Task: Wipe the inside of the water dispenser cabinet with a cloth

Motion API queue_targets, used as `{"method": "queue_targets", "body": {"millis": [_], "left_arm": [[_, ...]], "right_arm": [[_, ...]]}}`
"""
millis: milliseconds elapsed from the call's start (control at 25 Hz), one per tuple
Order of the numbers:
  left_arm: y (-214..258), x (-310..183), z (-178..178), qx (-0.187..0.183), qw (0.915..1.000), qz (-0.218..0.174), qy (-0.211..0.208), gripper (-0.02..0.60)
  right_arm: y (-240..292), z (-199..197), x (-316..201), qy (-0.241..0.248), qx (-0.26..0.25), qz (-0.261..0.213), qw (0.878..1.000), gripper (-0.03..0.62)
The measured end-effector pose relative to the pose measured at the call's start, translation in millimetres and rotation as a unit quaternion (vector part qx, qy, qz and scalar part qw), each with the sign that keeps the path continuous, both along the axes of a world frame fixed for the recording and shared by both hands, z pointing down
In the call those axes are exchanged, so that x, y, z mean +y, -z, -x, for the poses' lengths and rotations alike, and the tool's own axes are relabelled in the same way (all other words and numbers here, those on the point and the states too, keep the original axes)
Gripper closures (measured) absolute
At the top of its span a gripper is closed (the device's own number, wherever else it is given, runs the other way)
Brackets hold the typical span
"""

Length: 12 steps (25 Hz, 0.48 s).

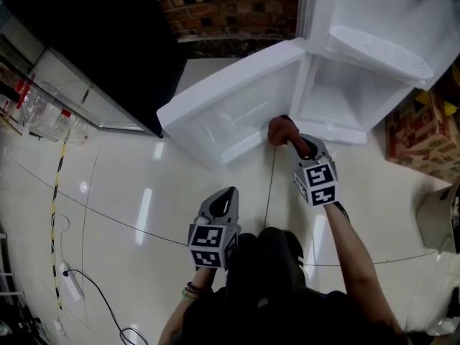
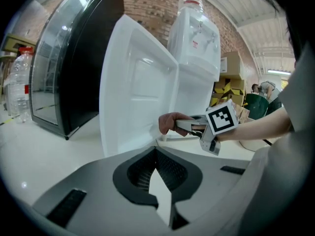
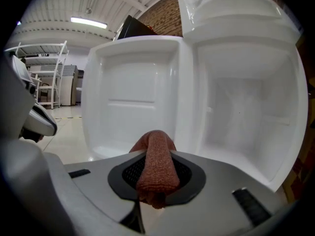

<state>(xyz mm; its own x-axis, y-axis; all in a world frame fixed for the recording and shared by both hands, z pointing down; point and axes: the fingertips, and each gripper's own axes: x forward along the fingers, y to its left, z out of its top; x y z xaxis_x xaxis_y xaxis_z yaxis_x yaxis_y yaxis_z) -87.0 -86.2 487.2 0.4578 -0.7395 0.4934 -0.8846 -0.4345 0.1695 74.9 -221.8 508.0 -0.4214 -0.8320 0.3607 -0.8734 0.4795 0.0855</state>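
- Rust-brown cloth point(image 3: 156, 168) is clamped between the jaws of the right gripper point(image 1: 296, 144), with a bunched end poking out past the tips.
- Ahead of those jaws and to the left is the inner face of the open door point(image 3: 133, 92). Ahead and to the right is the white cavity of the water dispenser cabinet point(image 3: 248, 107).
- The cloth end lies by the cabinet's lower front edge, near the hinge; whether it touches cannot be told.
- The left gripper point(image 2: 155, 154) has its jaws closed together with nothing between them. It hangs over the pale floor point(image 1: 129, 192), well back from the cabinet, with the door ahead of its tips.
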Motion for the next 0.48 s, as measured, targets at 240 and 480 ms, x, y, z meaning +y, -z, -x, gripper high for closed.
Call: {"method": "queue_targets", "body": {"millis": [240,480], "left_arm": [[9.4,4.6,-13.7,0.004,0.9999,-0.009,-0.005,0.601],[10.6,17.1,-19.4,-0.002,0.9997,-0.023,0.002,0.601]], "right_arm": [[25.0,12.8,61.1,-0.024,-0.076,-0.004,0.997,0.52],[52.8,17.3,126.0,-0.045,-0.125,-0.004,0.991,0.522]]}}
